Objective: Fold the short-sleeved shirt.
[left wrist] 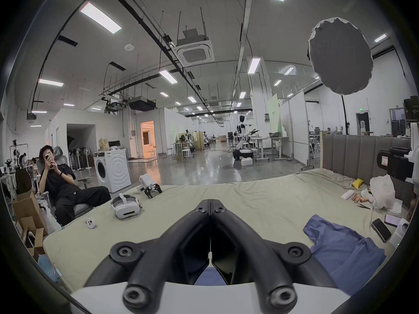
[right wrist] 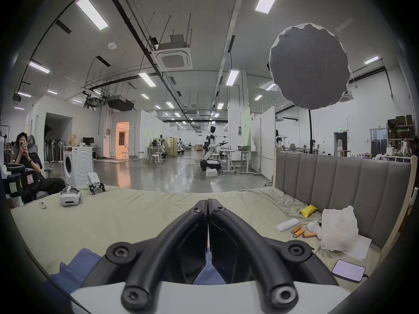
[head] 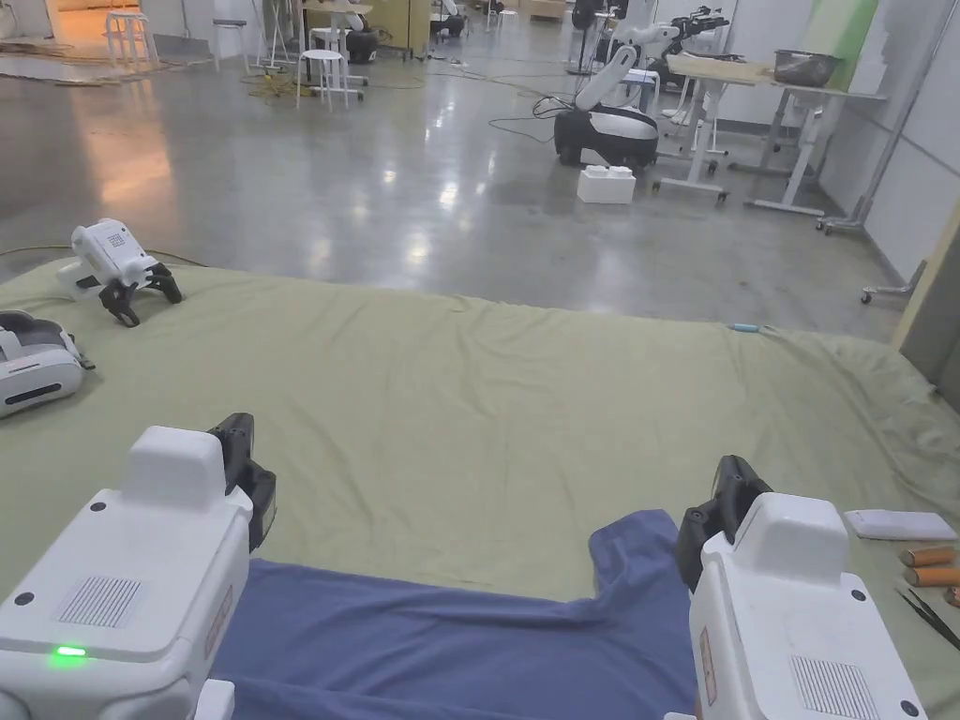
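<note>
Blue shirt lies on the bed sheet, at the near edge by the person, between the two tongs. One short sleeve sticks up towards the bed's middle, just beside the right tongs. Shirt's lower part is cut off by the frame bottom in head view.

Left tongs: jaws pressed tip to tip, nothing seen betw. the tips; blue cloth shows under the jaw roots in left gripper view, but can't tell if it's pinched. Right tongs: same, jaws closed together in right gripper view, blue cloth below them, grip on it unclear.

Room: wide bare stretch of green sheet ahead of both tongs, out to the far bed edge. Left side of bed: a white headset and a spare gripper, well apart from the shirt. Right side: white flat box, orange cylinders, tweezers-like tool near the right tongs. Padded headboard bounds the right edge, w/ a white plastic bag and a phone close to it.

Seated person off the bed's left side.
</note>
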`<action>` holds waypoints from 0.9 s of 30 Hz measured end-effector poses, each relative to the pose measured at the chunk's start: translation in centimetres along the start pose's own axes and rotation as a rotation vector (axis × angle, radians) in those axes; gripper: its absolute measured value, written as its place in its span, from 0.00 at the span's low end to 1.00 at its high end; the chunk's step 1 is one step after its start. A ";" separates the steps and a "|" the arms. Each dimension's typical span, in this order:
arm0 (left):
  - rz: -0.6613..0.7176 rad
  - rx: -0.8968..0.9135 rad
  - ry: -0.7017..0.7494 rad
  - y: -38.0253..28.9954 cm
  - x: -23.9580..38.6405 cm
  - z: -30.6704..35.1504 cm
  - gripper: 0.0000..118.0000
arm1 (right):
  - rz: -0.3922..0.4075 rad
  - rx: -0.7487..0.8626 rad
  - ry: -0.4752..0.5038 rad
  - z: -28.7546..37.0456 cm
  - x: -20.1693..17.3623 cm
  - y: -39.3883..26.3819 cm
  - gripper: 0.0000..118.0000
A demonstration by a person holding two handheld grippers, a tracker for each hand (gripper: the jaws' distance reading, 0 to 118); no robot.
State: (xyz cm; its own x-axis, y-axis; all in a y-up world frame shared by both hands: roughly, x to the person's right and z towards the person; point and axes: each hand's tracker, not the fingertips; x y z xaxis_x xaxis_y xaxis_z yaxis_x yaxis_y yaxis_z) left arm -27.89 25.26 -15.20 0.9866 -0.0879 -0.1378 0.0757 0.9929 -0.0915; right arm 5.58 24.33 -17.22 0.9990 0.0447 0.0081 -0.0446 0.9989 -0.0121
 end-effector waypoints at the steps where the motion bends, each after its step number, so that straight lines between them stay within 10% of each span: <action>1: 0.004 -0.022 0.007 -0.3 -0.4 -0.5 0.00 | 0.003 -0.002 0.002 -0.2 0.0 -0.2 0.00; 14: 0.030 -0.780 -0.146 -11.9 -7.3 -20.2 0.07 | 0.012 -0.238 0.037 -4.5 1.2 -5.7 0.00; 19: 0.129 -0.935 -0.124 -15.6 -9.0 -25.3 0.51 | 0.021 -0.301 0.020 -5.5 1.8 -7.6 0.00; 27: 0.069 -1.021 -0.096 -19.3 -8.0 -28.2 0.46 | -0.003 -0.414 -0.009 -6.7 3.1 -10.7 0.00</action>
State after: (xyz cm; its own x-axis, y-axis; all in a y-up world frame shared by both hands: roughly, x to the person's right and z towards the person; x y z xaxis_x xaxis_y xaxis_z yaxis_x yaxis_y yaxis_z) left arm -41.33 4.59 -40.10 0.9948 0.0182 -0.0998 -0.0973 0.4506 -0.8874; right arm 9.23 13.73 -23.77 0.9989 0.0438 0.0170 -0.0329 0.9100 -0.4133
